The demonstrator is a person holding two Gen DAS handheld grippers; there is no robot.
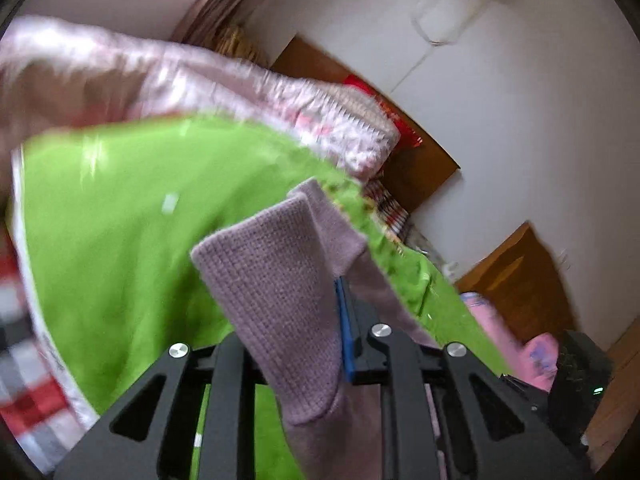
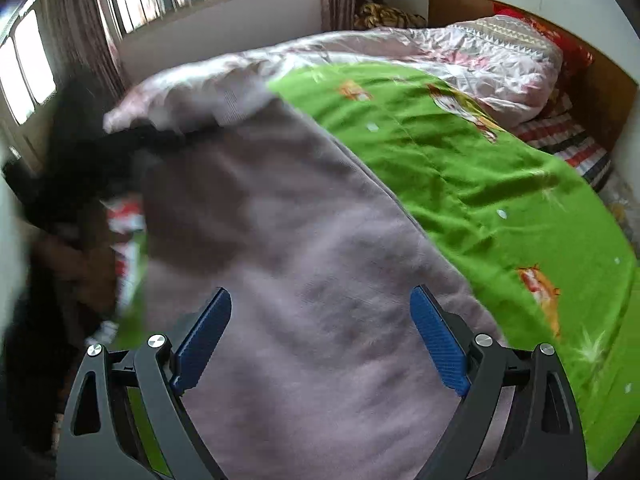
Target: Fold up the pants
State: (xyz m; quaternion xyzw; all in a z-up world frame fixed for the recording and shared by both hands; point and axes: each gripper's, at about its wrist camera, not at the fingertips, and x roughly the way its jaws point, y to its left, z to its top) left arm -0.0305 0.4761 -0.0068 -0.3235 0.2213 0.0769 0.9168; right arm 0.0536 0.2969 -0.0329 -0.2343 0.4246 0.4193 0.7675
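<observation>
The pants [image 2: 304, 264] are mauve knit and lie along a green blanket [image 2: 460, 168] on a bed. In the left wrist view a ribbed end of the pants [image 1: 276, 280] stands up between the fingers of my left gripper [image 1: 320, 320], which is shut on it. One blue pad [image 1: 345, 320] presses its side; the other pad is hidden by the cloth. My right gripper [image 2: 320, 340] hovers over the middle of the pants, jaws wide open with nothing held. The far end of the pants [image 2: 224, 112] is lifted, with a dark blurred shape under it.
A pink patterned quilt [image 2: 480, 56] is bunched at the head of the bed by a wooden headboard [image 2: 600, 92]. A striped sheet [image 2: 576, 148] shows beyond the blanket. A window and curtains [image 2: 100, 28] stand at the back left. Pink items [image 1: 536, 356] lie beside the bed.
</observation>
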